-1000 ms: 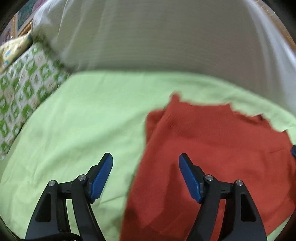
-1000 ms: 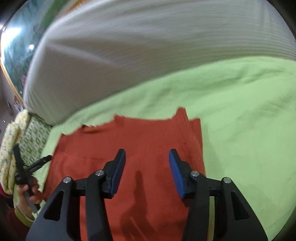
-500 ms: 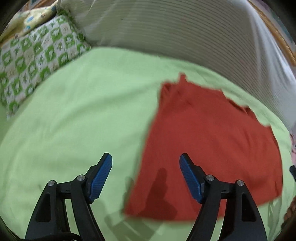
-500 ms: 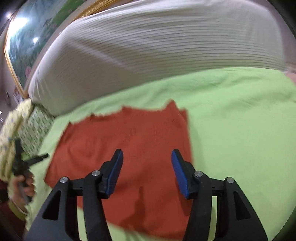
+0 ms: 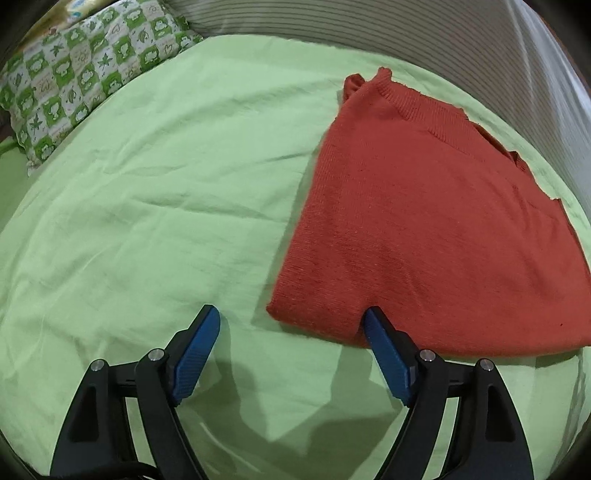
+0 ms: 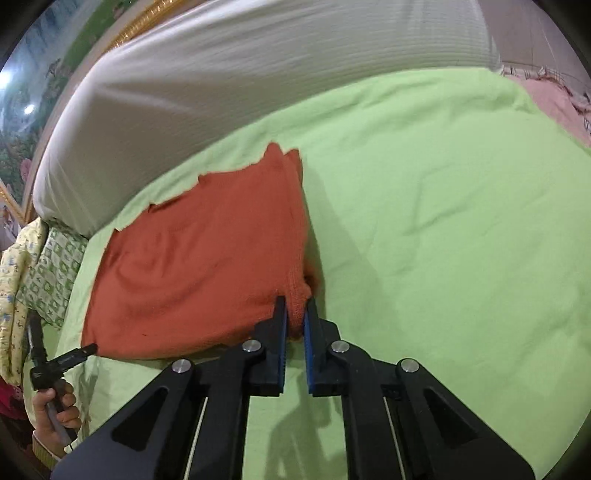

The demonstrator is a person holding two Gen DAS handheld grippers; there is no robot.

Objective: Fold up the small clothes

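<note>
An orange-red knit sweater [image 5: 424, 229] lies folded flat on the light green bedsheet [image 5: 166, 206]. My left gripper [image 5: 291, 321] is open and empty at the sweater's near left corner; its right fingertip overlaps the hem. In the right wrist view the sweater [image 6: 207, 258] lies left of centre. My right gripper [image 6: 295, 306] is shut on the sweater's near right corner, with a bunch of knit between the blue pads. The left gripper [image 6: 79, 352] shows small at the far left, held by a hand.
A white ribbed bolster [image 6: 258, 74] runs along the back of the bed. A green-and-white patterned pillow [image 5: 81, 81] lies at the far left. A pinkish cloth [image 6: 554, 103] lies at the far right. A gold picture frame [image 6: 147, 18] is on the wall.
Both grippers have pulled back to the sweater's near edge. My right gripper, open before, has closed on the near right corner. The left gripper stays open.
</note>
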